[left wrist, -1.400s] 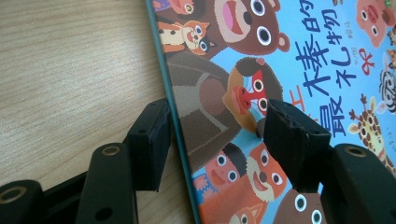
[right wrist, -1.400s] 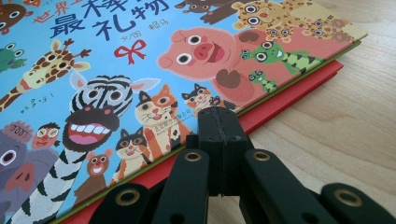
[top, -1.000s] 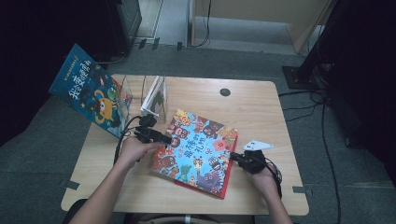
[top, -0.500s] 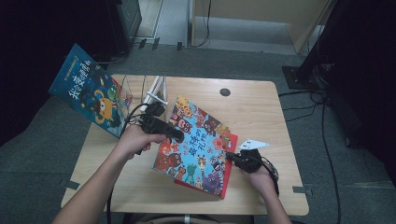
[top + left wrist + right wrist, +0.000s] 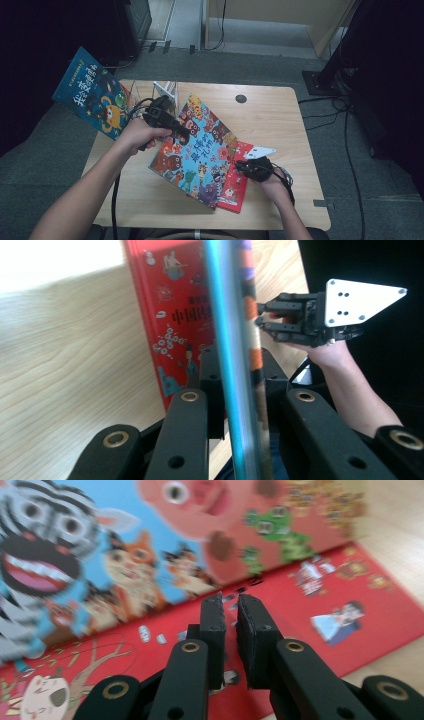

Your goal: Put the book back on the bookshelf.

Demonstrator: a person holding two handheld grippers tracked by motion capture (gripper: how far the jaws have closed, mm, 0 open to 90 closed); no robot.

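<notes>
- The left gripper had its jaws clamped on the near edge of the animal picture book, and they had just been closing further onto it — in the left gripper view that edge ran straight up between the black jaws.
- That side of the book was tilted up off the wooden table, while its other side rested on the red book lying flat beneath it.
- The right gripper sat at the red book's right edge; its jaws had just been opening a little, and in the right gripper view a narrow gap showed between the pads with nothing in it — released, holding nothing.
- By my reading the lift of the top book was well begun but not finished: it was gripped and raised on one side, not yet clear of the red book, and not yet placed anywhere. The clear rack at the table's far left, with a blue book leaning beside it, looked a likely destination.
- Hard to make out: whether the right gripper's tips touched the red cover, what the rack held, and how far the pads reached over the lifted cover.
</notes>
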